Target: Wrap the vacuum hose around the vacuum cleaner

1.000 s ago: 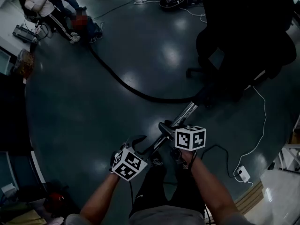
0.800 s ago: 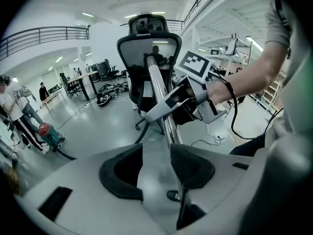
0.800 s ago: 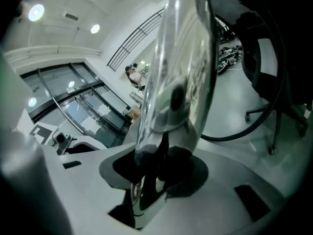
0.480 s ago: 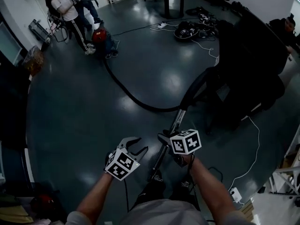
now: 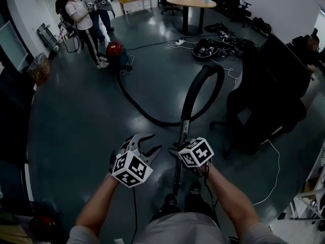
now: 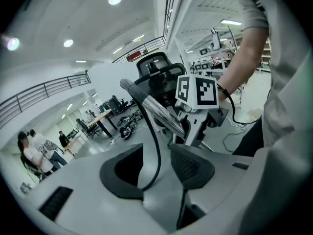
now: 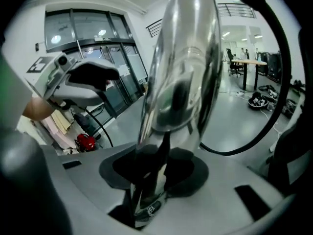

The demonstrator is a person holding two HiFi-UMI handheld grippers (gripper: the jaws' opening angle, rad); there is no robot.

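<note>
Evidently to steer the long black hose toward the far red round vacuum cleaner, the right gripper is clamping the shiny chrome wand tube, while the left gripper is straddling a thin black cable, jaws parted and untouching.

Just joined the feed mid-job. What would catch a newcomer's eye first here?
The shiny metal tube stands out, clamped by the right gripper at centre bottom. From its top a black hose arches over and snakes across the floor to the red vacuum cleaner at upper left, beside two standing people. The left gripper hangs open beside the tube.
</note>
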